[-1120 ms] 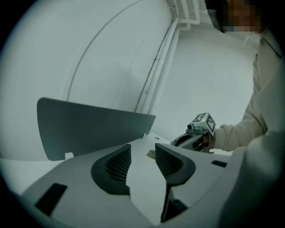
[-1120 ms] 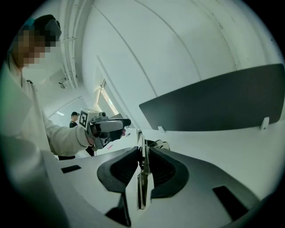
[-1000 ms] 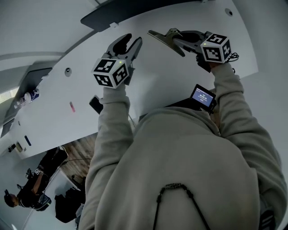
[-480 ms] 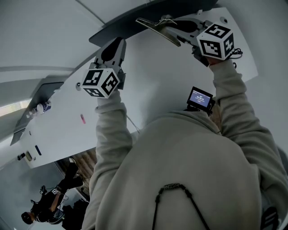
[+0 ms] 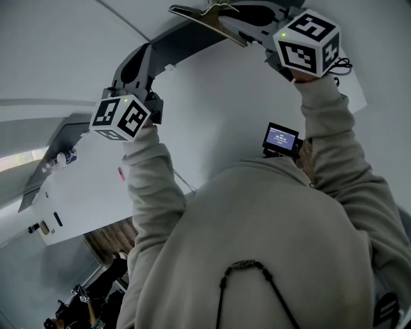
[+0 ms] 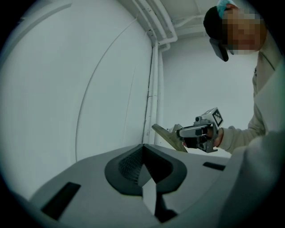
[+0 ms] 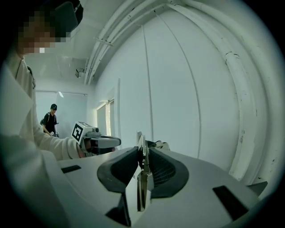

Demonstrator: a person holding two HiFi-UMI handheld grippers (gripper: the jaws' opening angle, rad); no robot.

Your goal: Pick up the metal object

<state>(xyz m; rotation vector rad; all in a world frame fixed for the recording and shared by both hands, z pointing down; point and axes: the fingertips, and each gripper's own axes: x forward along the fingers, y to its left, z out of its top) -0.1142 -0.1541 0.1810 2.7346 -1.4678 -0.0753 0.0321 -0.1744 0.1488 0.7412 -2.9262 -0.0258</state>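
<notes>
The metal object is a flat grey piece with a hooked part, held up high above the white table. My right gripper is shut on it; in the right gripper view the thin metal object stands on edge between the ribbed pads. My left gripper is raised at the left, jaws shut with nothing between them. In the left gripper view its pads meet, and the right gripper with the metal object shows beyond them. The left gripper also appears in the right gripper view.
A small lit screen sits by my right forearm. A pink item and a small bottle lie on the table's left part. One person stands far off by a wall.
Both grippers have risen away from the table toward the top of the head view. The left jaws went from open to shut. The right gripper has kept its hold on the metal object.
</notes>
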